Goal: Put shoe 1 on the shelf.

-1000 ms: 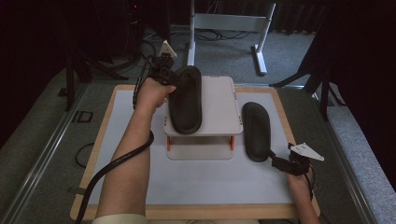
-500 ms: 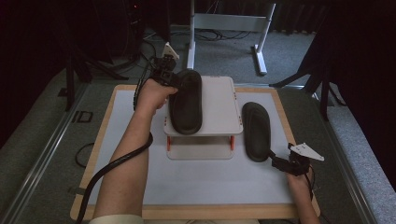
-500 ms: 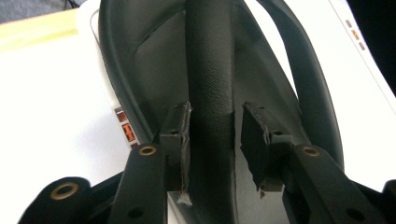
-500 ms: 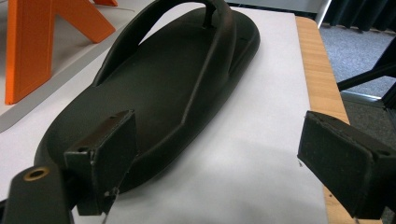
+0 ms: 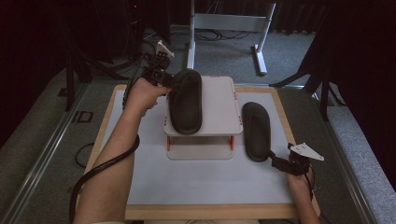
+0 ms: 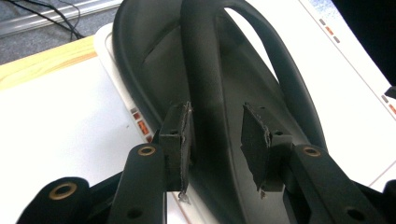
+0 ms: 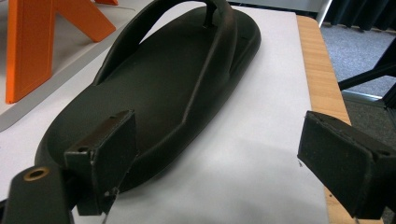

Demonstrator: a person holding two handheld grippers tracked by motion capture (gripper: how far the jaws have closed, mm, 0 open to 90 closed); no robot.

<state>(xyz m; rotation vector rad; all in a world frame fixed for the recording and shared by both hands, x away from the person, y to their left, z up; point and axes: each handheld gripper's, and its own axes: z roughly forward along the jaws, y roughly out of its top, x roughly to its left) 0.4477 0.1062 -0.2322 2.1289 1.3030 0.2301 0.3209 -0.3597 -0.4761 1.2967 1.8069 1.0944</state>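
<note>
Two black flip-flop sandals. One sandal (image 5: 187, 105) lies on a white raised stand (image 5: 219, 107); the other sandal (image 5: 256, 130) lies on the white mat to its right. My left gripper (image 5: 167, 86) is at the far end of the sandal on the stand. Its jaws have just been opening, and in the left gripper view (image 6: 217, 140) they stand open around the strap (image 6: 203, 70), with a gap at the right pad. My right gripper (image 5: 275, 161) sits open by the near end of the second sandal (image 7: 163, 79). Its jaws (image 7: 224, 158) are wide apart, one pad beside the heel edge.
The stand rests on orange legs (image 7: 28, 42) in the middle of a wood-framed board (image 5: 205, 212). A white metal frame (image 5: 233, 23) and cables stand on the grey floor beyond the board. Cables trail from both grippers.
The left gripper has let go of the strap and shifted slightly back and up. The sandal stays on the stand. The right gripper has not moved.
</note>
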